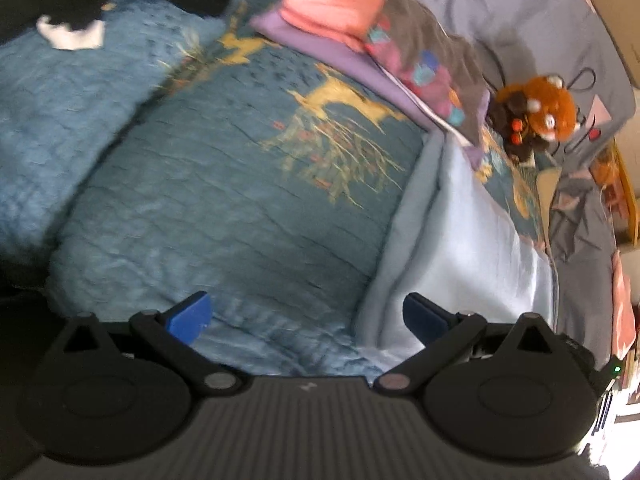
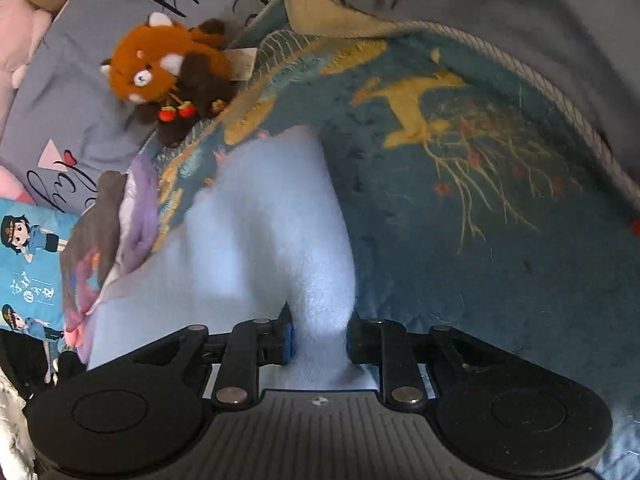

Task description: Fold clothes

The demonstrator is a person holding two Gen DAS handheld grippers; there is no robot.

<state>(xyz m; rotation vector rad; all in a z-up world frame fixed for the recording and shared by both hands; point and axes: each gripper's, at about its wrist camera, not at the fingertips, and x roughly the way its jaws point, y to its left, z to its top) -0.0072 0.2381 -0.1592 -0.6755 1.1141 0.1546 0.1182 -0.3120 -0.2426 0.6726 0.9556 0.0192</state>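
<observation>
Meanwhile, right claw (image 2: pixel 319 342) grips pale-blue garment (image 2: pixel 276 216) on the bed; left claw (image 1: pixel 306 318) gapes empty, plush toy (image 2: pixel 168 76) beyond.

Place: a home bedroom, we're right over the bed.
Bed cover: blue quilted blanket (image 2: pixel 500 240) with golden deer and branches stitched across it, rope-trimmed edge.
Bedding behind: grey duvet (image 1: pixel 532 20) printed with black cursive lettering and little hearts.
Soft toy: red panda plush (image 2: pixel 160 72) lying on the duvet, tag showing.
Laundry: folded pink and purple clothes (image 1: pixel 320 12) stacked on the bed, a pale blue fleece garment (image 2: pixel 260 232) spread out.
Cushion: cartoon-print pillow (image 2: pixel 28 264) at the edge.
</observation>
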